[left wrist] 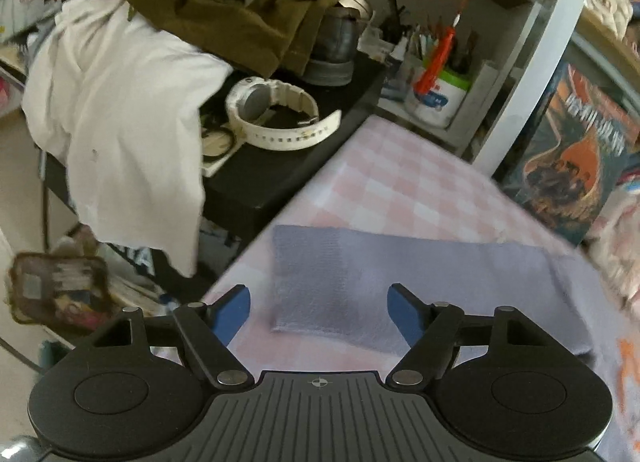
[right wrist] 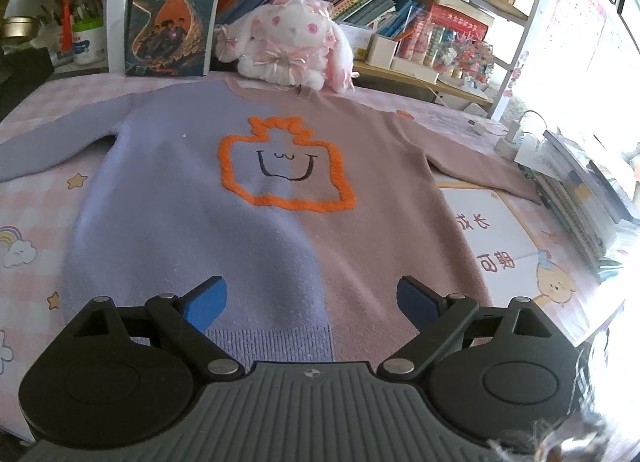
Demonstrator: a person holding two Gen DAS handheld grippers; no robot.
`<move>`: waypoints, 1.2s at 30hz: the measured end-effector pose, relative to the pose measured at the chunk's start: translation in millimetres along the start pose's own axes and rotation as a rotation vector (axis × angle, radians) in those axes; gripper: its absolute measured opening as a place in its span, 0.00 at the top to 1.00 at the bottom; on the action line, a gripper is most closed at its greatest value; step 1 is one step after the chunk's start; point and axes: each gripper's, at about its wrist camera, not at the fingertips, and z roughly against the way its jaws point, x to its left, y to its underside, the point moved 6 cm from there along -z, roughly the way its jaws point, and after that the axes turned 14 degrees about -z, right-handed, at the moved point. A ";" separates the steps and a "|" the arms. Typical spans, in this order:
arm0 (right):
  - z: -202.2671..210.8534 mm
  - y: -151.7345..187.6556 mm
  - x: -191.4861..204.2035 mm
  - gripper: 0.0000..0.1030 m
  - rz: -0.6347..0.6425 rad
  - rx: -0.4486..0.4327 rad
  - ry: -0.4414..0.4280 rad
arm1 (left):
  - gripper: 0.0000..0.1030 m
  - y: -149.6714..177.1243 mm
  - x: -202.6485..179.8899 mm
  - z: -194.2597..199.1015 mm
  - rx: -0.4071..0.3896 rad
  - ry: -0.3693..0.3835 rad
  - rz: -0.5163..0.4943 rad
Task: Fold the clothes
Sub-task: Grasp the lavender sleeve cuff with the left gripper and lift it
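Note:
A sweater [right wrist: 248, 230], lilac on its left half and dusty pink on its right, lies flat and face up on the pink checked table, with an orange outlined smiling figure [right wrist: 286, 166] on the chest. Both sleeves are spread out sideways. My right gripper [right wrist: 312, 298] is open and empty above the sweater's bottom hem. My left gripper [left wrist: 319, 308] is open and empty just above the cuff end of the lilac sleeve [left wrist: 400, 278], near the table's left edge.
A plush bunny [right wrist: 286, 46] and an upright book [right wrist: 172, 18] stand behind the collar. Stacked books [right wrist: 588, 190] and a charger [right wrist: 512, 134] sit at the right. A black side table [left wrist: 260, 166] holds a white watch [left wrist: 276, 118], white cloth [left wrist: 120, 110] and olive clothing [left wrist: 240, 2].

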 end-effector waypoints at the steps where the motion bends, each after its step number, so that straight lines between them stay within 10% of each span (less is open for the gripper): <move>1: 0.3 0.3 -0.8 0.11 0.000 0.001 0.004 | 0.27 -0.8 -2.9 -1.1 -0.002 0.020 0.023; 17: 1.4 3.2 -3.1 0.11 0.000 0.007 0.008 | 0.55 2.8 -35.7 -17.7 0.070 0.252 0.225; 36: -5.4 0.4 -19.1 0.11 -0.024 0.007 0.016 | 0.96 -6.9 5.4 -33.1 0.048 0.103 0.408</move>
